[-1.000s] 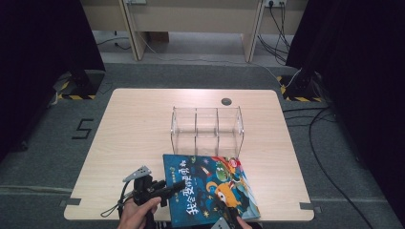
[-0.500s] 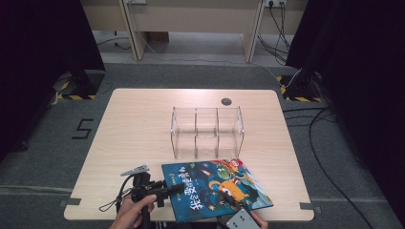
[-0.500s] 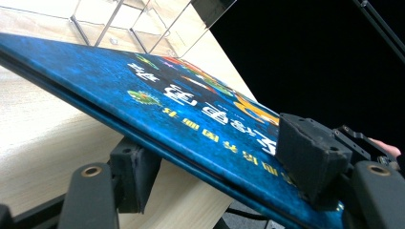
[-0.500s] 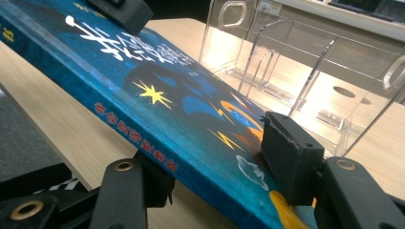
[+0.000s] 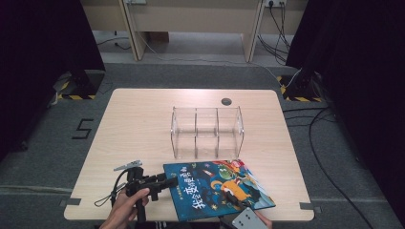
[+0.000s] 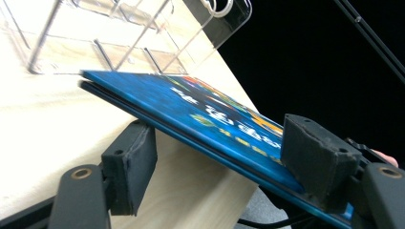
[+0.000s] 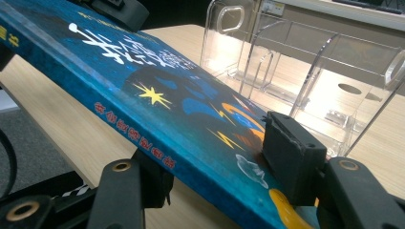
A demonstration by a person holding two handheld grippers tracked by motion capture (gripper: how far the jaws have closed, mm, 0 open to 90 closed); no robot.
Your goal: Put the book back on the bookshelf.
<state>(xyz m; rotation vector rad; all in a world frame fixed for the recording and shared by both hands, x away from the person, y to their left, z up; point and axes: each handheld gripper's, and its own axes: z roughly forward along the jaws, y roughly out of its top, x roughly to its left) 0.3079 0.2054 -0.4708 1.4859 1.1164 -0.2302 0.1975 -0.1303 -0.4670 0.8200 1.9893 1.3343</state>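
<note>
The bench (image 5: 143,124), a pale wooden top, carried everything, and the clear acrylic rack (image 5: 207,132) serves as the landmark: it stood upright near the bench's middle, its three open compartments divided by two see-through partitions. A small dark round hole (image 5: 226,101) sat in the benchtop just beyond the rack.

The blue picture book (image 5: 217,188) lay directly on the person's side of the rack, its far edge close to the rack's foot. In the gripper views it was tilted, lifted off the wood on the side away from the rack, cover up, showing white lettering, a yellow star and orange shapes.

The left tongs (image 5: 168,182) came in from the left of the book, well nearer the person than the rack. Their jaws had just been opening; the book's edge sat between them, the upper pad (image 6: 313,160) resting on the cover while the lower pad (image 6: 131,164) stood apart beneath it, so they were loose and not clamping.

The right tongs (image 7: 215,179) gripped the book at its corner farthest from the rack on the person's side, one pad (image 7: 291,160) pressed on the cover and the other under the spine.
</note>
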